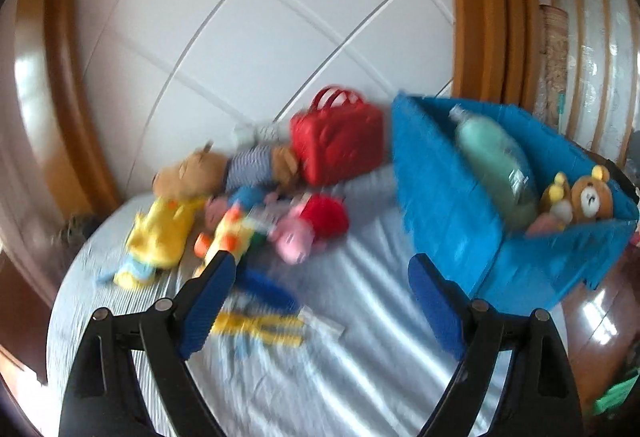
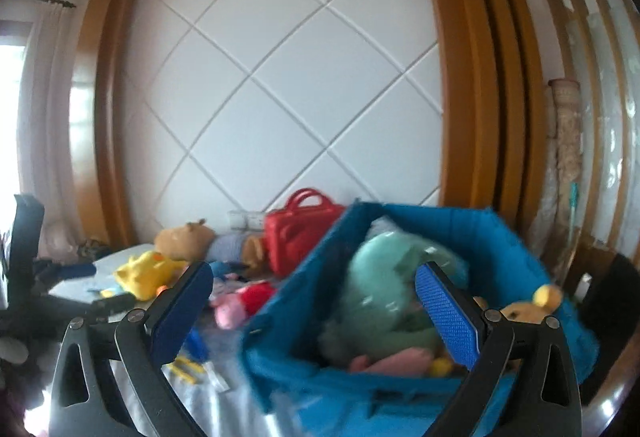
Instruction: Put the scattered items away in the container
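Observation:
A blue fabric bin (image 1: pixel 448 205) stands on the bed at the right and holds a green bottle (image 1: pixel 496 165) and a small brown bear (image 1: pixel 592 197). Scattered toys lie left of it: a red bag (image 1: pixel 336 141), a brown plush in yellow (image 1: pixel 176 205), a pink and red pig plush (image 1: pixel 308 225), a blue and yellow toy (image 1: pixel 260 313). My left gripper (image 1: pixel 320 265) is open and empty above the sheet, near the toys. My right gripper (image 2: pixel 316 277) is open and empty over the bin (image 2: pixel 288 317), above the green bottle (image 2: pixel 380 289).
A white padded headboard (image 1: pixel 240 17) in a wooden frame rises behind the bed. The bin sits close to the bed's right edge, with dark wooden floor (image 1: pixel 592 317) beyond. The left gripper's arm (image 2: pixel 24 257) shows at the left of the right wrist view.

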`<state>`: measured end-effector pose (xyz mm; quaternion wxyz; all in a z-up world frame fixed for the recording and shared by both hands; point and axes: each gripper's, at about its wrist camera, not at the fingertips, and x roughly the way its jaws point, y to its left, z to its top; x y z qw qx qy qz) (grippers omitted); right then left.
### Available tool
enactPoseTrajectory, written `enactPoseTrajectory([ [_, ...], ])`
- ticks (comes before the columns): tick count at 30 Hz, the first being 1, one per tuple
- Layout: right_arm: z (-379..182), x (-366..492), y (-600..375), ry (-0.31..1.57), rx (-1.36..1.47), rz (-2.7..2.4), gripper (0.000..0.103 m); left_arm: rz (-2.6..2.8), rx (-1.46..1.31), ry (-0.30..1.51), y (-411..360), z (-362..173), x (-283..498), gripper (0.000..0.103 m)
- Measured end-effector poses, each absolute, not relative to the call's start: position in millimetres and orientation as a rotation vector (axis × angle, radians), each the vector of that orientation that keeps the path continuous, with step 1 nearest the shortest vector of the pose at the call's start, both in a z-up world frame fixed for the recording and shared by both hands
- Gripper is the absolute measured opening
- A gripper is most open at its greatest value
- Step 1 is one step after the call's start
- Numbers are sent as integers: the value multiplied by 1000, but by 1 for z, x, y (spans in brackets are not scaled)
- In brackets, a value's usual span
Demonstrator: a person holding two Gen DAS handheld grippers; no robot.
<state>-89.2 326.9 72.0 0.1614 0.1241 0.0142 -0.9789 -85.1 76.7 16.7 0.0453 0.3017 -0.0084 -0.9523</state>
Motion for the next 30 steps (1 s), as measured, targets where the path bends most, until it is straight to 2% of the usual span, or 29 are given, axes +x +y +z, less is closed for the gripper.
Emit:
enactPoseTrajectory([
  [11,40,-93,242,24,477,-2605,103,-2651,891,186,-42,-20,-44,89],
  [20,12,-164,180,30,532,-2398,103,-2449,912,125,-83,-30,-75,89],
  [30,-16,-213,117,73,680,-2292,103,-2370,995,224,-139,-60,-97,89],
])
